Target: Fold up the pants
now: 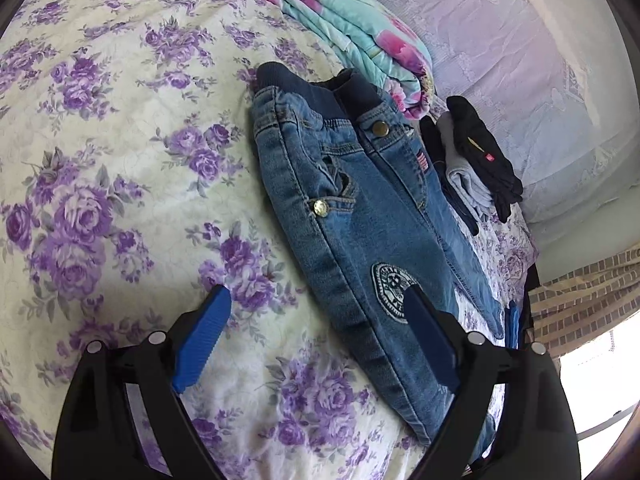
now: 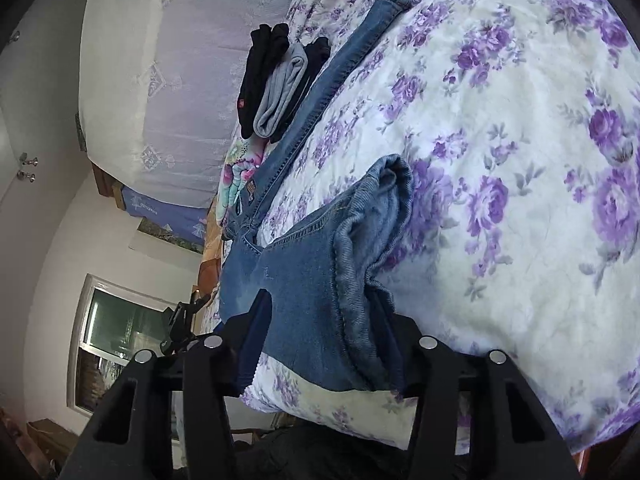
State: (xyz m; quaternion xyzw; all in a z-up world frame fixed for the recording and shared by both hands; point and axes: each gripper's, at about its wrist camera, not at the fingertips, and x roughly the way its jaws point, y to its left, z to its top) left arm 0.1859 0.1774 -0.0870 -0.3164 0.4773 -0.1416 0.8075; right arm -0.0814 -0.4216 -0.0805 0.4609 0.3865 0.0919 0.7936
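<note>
From my left wrist, my left tool [image 1: 316,316] gapes released above the bed [image 1: 120,160], the jeans [image 1: 360,208] lying beneath its right finger. From my right wrist, my right tool [image 2: 320,320] straddles a jeans leg cuff [image 2: 352,264]; I cannot tell if it pinches.

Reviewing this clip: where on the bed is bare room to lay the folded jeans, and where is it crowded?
Free: the floral bedspread left of the jeans in the left wrist view, a wide bare stretch. Crowded: right of the jeans, where the dark and grey folded clothes lie alongside, with the turquoise quilt just beyond the waistband.
</note>
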